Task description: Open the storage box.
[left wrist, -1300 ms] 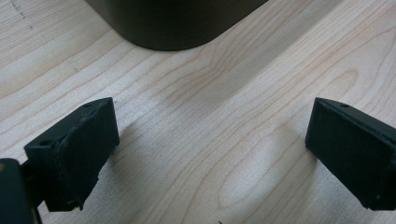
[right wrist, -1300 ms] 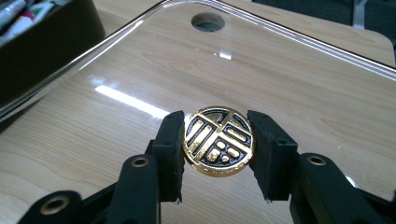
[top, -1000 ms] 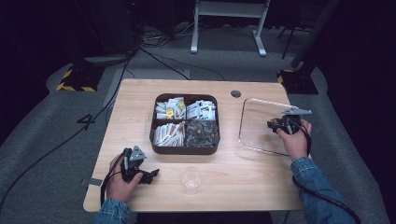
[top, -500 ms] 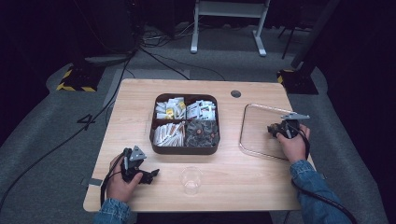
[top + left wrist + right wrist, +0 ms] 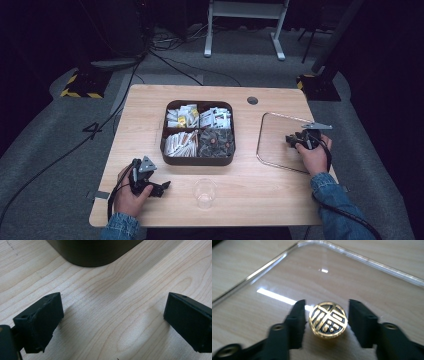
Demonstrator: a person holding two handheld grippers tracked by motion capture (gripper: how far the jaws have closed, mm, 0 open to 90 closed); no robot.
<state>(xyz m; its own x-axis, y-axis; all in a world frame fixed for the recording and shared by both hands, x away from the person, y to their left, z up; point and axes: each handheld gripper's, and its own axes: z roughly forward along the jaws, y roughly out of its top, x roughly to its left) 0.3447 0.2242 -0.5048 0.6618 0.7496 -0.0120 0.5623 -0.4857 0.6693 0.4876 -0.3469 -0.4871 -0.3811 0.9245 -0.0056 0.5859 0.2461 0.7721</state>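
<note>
On the table (image 5: 150,107) we find a four-compartment tray (image 5: 198,160) in the middle, with a cup (image 5: 205,192) just before it near the front edge. To its right lies a flat lid (image 5: 275,135), its knob (image 5: 328,319) between our right tongs (image 5: 325,320); our left tongs (image 5: 162,186) sit at the front left.

My left gripper (image 5: 161,187) rests low, jaws spread wide. My right gripper (image 5: 325,315) gapes narrowly, hand (image 5: 312,156) steady behind it.

A clear lid (image 5: 280,140) with a gold-rimmed edge lies flat on the wooden surface (image 5: 150,107) at the frame's right, its round gold-and-black knob (image 5: 328,320) between the right tool's (image 5: 325,322) parted jaws.
</note>
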